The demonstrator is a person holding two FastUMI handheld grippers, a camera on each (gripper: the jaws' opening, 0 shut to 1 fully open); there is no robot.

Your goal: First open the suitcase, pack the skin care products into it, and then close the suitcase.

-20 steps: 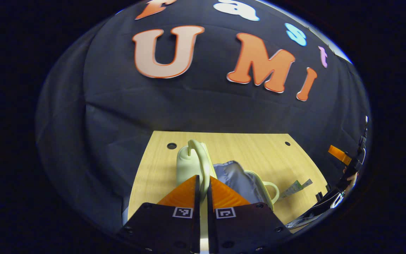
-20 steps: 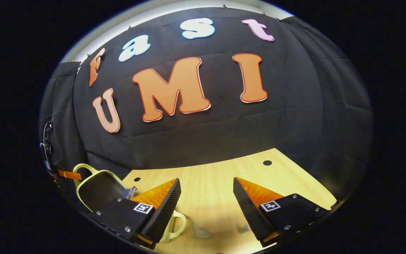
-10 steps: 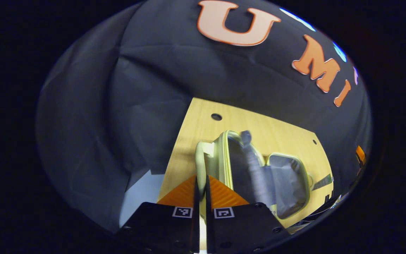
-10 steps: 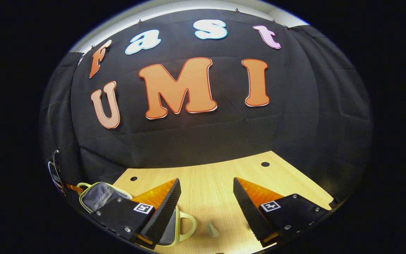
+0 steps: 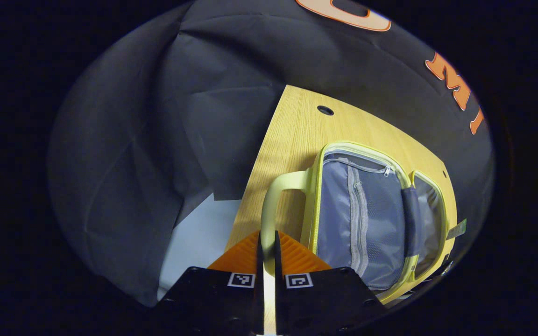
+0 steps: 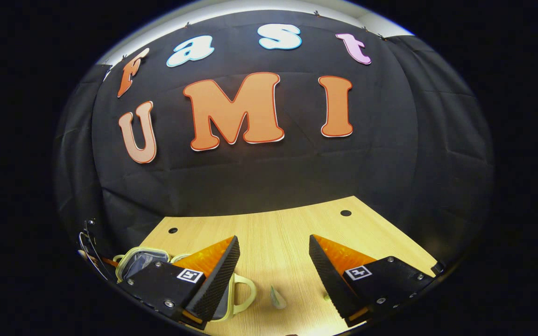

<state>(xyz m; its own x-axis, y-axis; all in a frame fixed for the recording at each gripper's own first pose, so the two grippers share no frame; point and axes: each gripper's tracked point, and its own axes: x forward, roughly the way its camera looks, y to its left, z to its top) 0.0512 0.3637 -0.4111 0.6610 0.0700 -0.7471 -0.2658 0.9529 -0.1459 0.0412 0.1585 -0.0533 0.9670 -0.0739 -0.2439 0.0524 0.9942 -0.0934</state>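
A pale yellow-green suitcase [image 5: 367,214] lies spread open on the wooden table [image 5: 306,135], its grey lining with zip pockets facing up. My left gripper [image 5: 267,242] is shut on the handle [image 5: 269,210] of the lid half, which lies flat at the table's left edge. In the right gripper view the suitcase [image 6: 140,259] sits low at the left, its other handle [image 6: 243,294] behind my finger. My right gripper [image 6: 273,261] hangs open above the table with nothing between its fingers. A small pale skin care sachet [image 6: 277,297] lies on the wood below it.
The table [image 6: 273,233] has small round holes near its back corners. Black cloth hangs behind and to the left of it. Pale floor [image 5: 199,238] shows past the table's left edge. Another small item [image 5: 456,228] lies beyond the suitcase's far side.
My left gripper has swung the lid over by its handle, from nearly upright down to flat on the table. The right gripper has stayed open and barely moved.
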